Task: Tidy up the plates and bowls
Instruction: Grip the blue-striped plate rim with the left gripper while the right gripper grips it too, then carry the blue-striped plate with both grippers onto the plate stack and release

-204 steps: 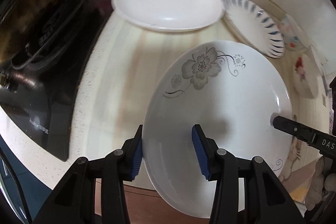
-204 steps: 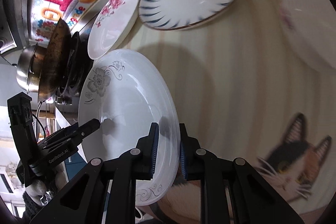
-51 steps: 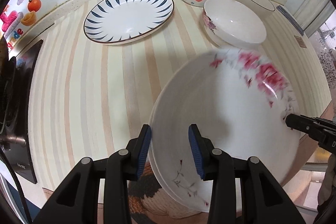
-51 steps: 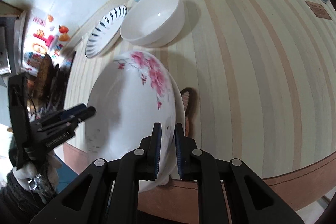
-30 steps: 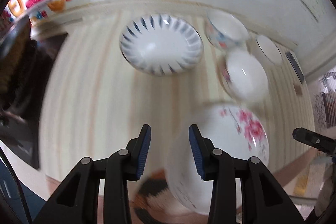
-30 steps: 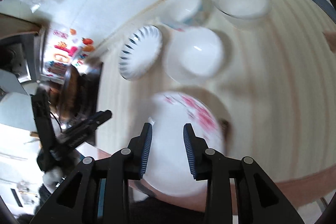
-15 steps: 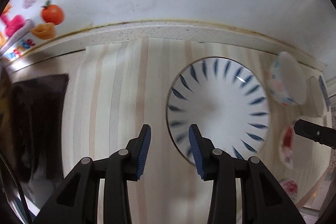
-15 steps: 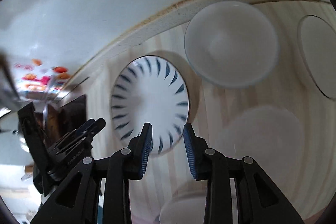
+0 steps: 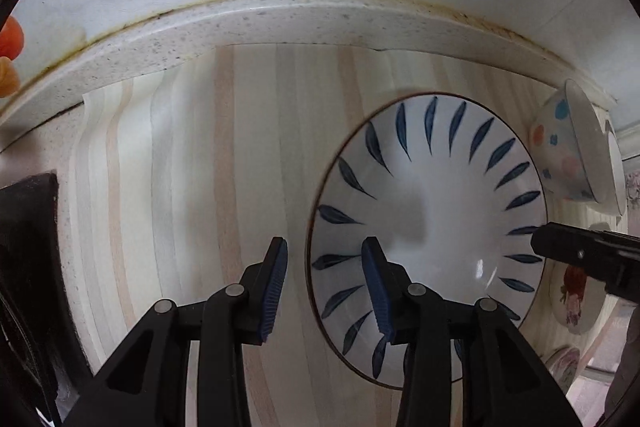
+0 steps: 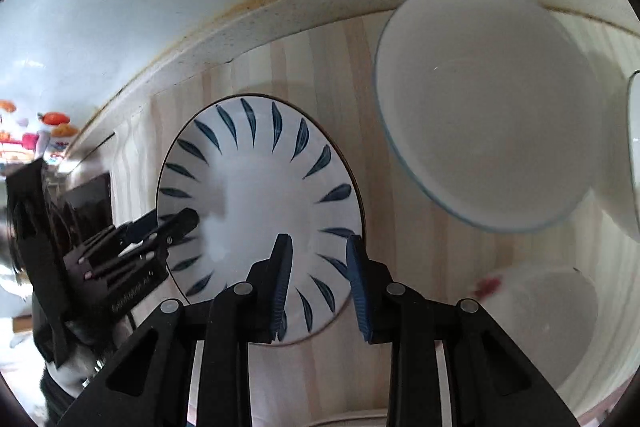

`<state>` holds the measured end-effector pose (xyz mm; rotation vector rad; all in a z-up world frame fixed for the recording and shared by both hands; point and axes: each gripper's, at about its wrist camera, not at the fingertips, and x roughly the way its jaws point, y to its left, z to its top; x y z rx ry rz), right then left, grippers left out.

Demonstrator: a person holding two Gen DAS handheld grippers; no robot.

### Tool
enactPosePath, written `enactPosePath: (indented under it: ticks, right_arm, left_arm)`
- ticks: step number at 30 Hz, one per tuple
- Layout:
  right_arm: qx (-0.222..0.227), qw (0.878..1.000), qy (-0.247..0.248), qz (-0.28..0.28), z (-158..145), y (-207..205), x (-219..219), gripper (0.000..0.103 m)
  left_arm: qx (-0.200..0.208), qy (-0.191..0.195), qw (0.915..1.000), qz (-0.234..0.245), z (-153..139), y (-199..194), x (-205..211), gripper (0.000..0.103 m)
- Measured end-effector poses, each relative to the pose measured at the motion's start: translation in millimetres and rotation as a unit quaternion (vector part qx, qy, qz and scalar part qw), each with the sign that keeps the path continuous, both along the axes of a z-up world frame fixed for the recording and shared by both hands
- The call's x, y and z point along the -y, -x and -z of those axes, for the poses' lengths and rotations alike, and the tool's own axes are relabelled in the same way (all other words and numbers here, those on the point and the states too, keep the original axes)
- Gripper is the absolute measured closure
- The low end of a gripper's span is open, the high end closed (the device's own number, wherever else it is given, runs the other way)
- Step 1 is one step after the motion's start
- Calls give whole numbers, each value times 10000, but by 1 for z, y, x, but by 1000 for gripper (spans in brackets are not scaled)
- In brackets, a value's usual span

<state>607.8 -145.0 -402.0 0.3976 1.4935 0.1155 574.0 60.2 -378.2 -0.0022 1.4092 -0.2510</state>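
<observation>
Both hand-held grippers, left (image 9: 324, 283) and right (image 10: 318, 281), gaping empty, straddling blue-leaf plate's (image 9: 432, 211) opposite rims | dotted bowl (image 9: 568, 155) crowding right | worktop (image 9: 200, 163) lying striped

Glossy ceramic plate (image 9: 432, 211); matt wood-grain counter (image 9: 180, 187).

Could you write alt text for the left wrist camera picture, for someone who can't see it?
The left gripper, its blue-padded fingers open and empty, straddles the near-left rim of a white plate with blue leaf strokes on a striped counter. The right gripper reaches the plate's opposite rim, and a spotted bowl stands behind.
</observation>
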Motion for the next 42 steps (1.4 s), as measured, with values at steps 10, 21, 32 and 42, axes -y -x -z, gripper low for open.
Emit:
enactPosePath:
  ticks: [10, 21, 32, 42]
  right_arm:
    - [-64, 9999, 127, 63, 14, 1, 12, 73]
    - [-26, 9999, 109, 91, 15, -2, 15, 92]
    - [30, 9997, -31, -253, -31, 17, 22, 92]
    - [249, 9977, -74, -622, -85, 86, 52, 92]
  left_arm:
    - [-84, 333, 9993, -152, 4, -2, -28, 66]
    - [-4, 399, 9992, -18, 3, -3, -22, 75]
    - [159, 320, 9992, -176, -42, 33, -21, 75]
    - [435, 396, 9979, -286, -92, 106, 13, 75]
